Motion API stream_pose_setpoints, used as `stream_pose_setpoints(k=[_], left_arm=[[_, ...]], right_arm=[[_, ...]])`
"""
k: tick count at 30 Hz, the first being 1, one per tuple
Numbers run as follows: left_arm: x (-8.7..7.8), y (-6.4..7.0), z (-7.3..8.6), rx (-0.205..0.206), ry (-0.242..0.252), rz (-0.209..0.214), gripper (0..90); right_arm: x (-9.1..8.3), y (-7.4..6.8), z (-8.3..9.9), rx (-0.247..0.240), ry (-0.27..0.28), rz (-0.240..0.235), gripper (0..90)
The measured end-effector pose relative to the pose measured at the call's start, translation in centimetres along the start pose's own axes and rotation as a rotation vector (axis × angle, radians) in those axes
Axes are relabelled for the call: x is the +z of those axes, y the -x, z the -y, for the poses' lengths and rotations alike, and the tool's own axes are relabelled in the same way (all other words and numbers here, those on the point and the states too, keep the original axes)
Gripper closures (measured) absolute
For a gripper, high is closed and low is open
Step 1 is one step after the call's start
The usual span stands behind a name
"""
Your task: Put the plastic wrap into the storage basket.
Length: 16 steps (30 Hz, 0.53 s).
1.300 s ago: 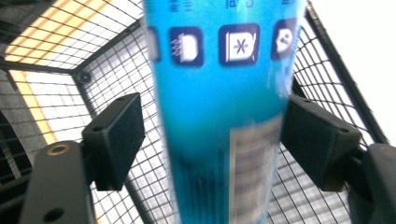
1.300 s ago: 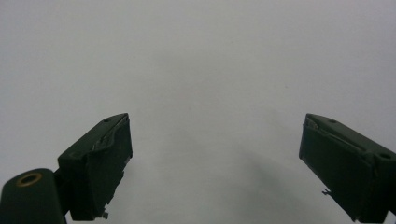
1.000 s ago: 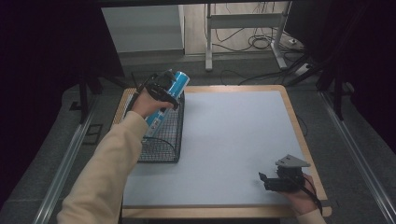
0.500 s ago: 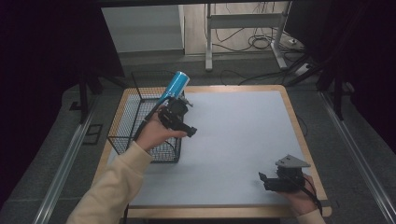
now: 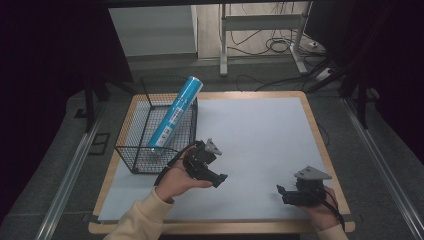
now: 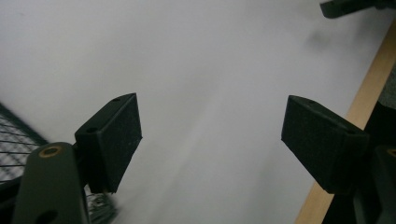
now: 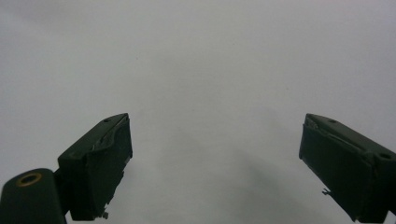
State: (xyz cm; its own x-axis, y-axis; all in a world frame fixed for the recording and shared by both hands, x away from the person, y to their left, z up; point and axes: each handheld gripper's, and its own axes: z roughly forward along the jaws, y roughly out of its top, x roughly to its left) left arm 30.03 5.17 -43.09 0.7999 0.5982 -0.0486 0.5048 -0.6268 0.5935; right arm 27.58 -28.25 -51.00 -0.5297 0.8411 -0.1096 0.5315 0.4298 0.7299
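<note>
Blue tube (image 5: 176, 112) leans tilted in wire basket (image 5: 131, 150); left gripper (image 5: 219, 178) beside basket, right gripper (image 5: 280, 192) farther off, jaws open, empty. Risk: nudged basket tips tube out.

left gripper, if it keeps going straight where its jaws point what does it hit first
Probably just the white table sheet: the left gripper is open and angled down at it. The right gripper lies farther along, though depth is unclear.
</note>
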Motion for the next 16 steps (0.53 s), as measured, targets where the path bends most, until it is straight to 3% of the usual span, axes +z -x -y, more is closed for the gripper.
stream_pose_setpoints(k=[2, 16], left_arm=[[0.6, 0.2, 0.1, 0.014, -0.028, -0.003, 19.6], [1.5, 0.1, 0.5, -0.006, -0.026, 0.003, 19.5]], right_arm=[[0.0, 0.0, 0.0, 0.000, 0.000, 0.000, 9.8], [-0.3, 0.0, -0.1, -0.001, 0.027, 0.011, 9.8]])
